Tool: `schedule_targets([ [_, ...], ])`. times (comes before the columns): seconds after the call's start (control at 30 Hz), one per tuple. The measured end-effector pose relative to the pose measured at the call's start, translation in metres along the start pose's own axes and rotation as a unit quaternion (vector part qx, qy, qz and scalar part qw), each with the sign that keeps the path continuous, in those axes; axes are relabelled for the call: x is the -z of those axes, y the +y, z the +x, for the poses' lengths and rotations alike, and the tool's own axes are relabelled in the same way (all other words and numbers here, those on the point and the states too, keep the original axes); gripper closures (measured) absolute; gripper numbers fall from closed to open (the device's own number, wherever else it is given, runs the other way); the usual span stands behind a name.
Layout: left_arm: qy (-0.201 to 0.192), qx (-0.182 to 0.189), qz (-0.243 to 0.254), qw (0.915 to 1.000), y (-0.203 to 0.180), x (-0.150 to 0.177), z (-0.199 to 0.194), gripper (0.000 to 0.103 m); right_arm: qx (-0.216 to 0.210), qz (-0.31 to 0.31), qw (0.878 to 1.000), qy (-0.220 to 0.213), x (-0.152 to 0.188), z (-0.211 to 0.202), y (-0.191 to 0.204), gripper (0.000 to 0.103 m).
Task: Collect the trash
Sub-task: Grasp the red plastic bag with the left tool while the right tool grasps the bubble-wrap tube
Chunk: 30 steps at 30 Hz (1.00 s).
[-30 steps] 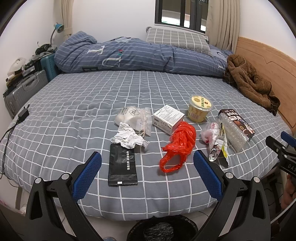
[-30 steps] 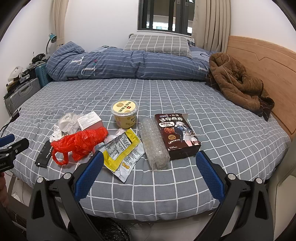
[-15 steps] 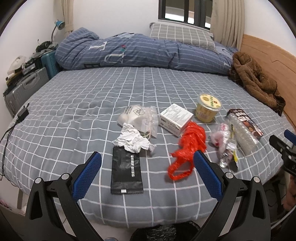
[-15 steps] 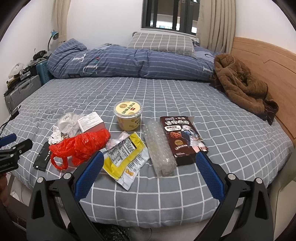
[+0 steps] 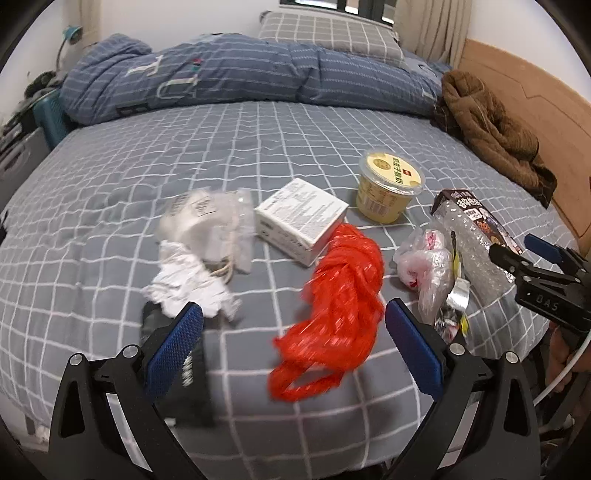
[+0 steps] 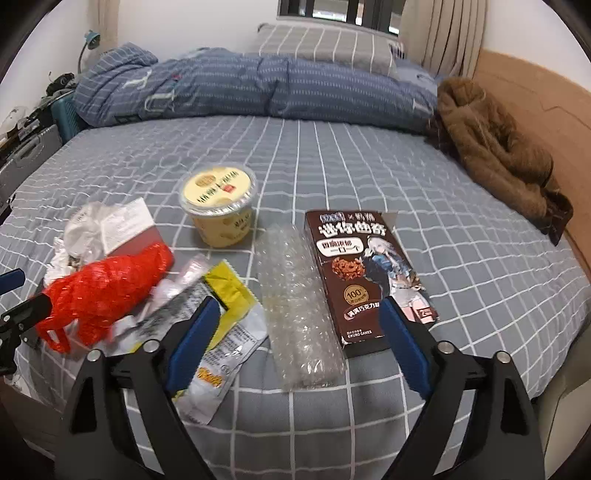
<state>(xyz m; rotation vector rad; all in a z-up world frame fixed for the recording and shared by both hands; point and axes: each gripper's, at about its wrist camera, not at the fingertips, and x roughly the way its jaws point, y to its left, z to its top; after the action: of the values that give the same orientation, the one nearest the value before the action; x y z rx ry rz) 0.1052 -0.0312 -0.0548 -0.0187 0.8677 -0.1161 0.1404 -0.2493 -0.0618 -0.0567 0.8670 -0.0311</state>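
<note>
Trash lies along the near edge of the bed. My left gripper (image 5: 293,347) is open and empty, low over a red plastic bag (image 5: 340,299), with crumpled white paper (image 5: 184,280) and a black packet (image 5: 192,373) at its left finger. A white box (image 5: 301,218), a yellow tub (image 5: 388,188) and a clear bag (image 5: 424,266) lie beyond. My right gripper (image 6: 295,341) is open and empty over a bubble-wrap roll (image 6: 299,302), between a yellow snack wrapper (image 6: 225,332) and a brown cookie box (image 6: 365,277). The red bag (image 6: 107,291) and the tub (image 6: 219,203) lie to its left.
A blue folded duvet (image 5: 240,74) and a pillow (image 5: 325,33) lie at the far side of the bed. A brown coat (image 6: 498,155) rests by the wooden headboard (image 6: 535,103). Suitcases (image 6: 26,151) stand at the left.
Both grippers have moved forward and down toward the trash, which now looks larger and nearer. The black bin below the bed edge has dropped out of view. Both grippers stay open.
</note>
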Motion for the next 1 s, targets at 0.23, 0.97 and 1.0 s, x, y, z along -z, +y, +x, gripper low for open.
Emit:
schedule_targets([
  [0.23, 0.026, 0.003, 0.018, 0.9995, -0.019, -0.009, 0.036, 0.015, -0.008, 0.007, 1.0, 0.03, 0.0, 0.022, -0.005, 0.034],
  [0.97, 0.053, 0.02, 0.021, 0.9982, -0.035, -0.004, 0.067, 0.062, -0.028, -0.006, 0.998, 0.059, 0.01, 0.028, 0.006, 0.075],
  [1.0, 0.052, 0.021, 0.02, 0.9982, -0.034, -0.004, 0.067, 0.063, -0.028, -0.005, 0.998, 0.062, 0.011, 0.03, 0.006, 0.075],
])
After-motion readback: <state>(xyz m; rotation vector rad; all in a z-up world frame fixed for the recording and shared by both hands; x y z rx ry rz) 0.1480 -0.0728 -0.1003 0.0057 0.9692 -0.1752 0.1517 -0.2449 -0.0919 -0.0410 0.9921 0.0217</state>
